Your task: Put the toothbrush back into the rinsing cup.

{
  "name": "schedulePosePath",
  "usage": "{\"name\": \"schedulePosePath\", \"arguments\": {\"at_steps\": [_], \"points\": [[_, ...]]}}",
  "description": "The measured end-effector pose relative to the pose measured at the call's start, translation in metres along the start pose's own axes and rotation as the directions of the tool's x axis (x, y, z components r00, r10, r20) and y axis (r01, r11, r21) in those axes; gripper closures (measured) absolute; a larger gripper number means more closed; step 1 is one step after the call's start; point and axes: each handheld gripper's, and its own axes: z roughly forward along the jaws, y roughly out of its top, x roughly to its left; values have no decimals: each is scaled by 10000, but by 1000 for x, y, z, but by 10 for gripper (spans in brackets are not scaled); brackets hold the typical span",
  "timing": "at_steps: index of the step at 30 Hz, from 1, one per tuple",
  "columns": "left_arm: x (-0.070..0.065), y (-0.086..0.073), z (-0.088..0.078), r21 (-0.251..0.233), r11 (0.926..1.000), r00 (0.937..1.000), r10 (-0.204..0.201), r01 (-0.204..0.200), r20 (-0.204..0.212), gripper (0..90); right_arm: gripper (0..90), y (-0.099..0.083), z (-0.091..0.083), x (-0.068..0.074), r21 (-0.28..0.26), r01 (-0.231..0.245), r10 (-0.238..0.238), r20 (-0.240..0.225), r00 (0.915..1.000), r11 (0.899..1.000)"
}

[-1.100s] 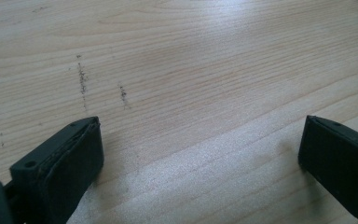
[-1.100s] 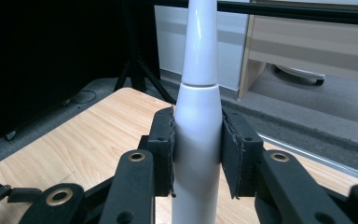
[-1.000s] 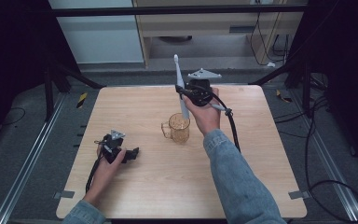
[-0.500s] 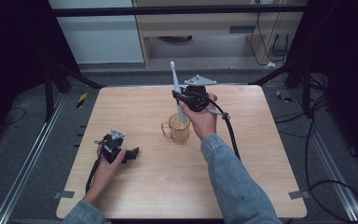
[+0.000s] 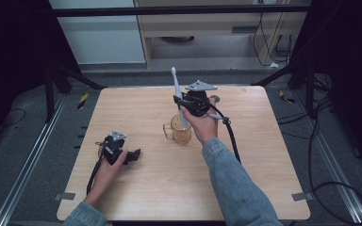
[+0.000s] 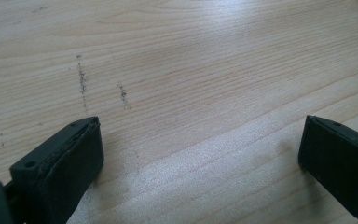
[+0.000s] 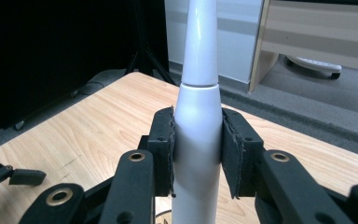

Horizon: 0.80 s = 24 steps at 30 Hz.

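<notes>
Wooden surface: your right hand-held gripper clamps the toothbrush upright, base inside the mug. Tilt it and the mug could tip. Left hand-held gripper rests released, near left.

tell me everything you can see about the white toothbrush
The electric toothbrush is white and smooth, like glossy plastic: a thick rounded handle, a seam ring, then a slimmer neck tapering upward to a small head. It stands nearly upright, leaning slightly. The right gripper is shut on the handle, a black pad on either side. Its lower end dips into the amber glass mug near the middle of the wooden table.
</notes>
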Motion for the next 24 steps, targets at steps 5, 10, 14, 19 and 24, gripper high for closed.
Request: {"name": "schedulePosePath", "arguments": {"at_steps": [5, 10, 14, 19, 24], "points": [[0, 0, 0, -2, 10000, 10000, -3, 3, -1, 0, 672, -1, 1, 1, 31, 33, -33, -14, 10000, 10000], [0, 0, 0, 0, 10000, 10000, -1, 1, -1, 0, 672, -2, 2, 2, 95, 68, -68, 1, 10000, 9999], [0, 0, 0, -1, 10000, 10000, -3, 3, -1, 0, 672, -3, 3, 3, 152, 76, -77, 44, 10000, 9999], [0, 0, 0, 1, 10000, 10000, 2, -2, 0, 0, 671, -3, 3, 4, 212, 108, -109, 64, 9999, 9997], [0, 0, 0, -5, 10000, 10000, 19, -19, 25, 0, 671, -4, 4, 5, 248, 125, -127, 103, 9999, 9996]]}}
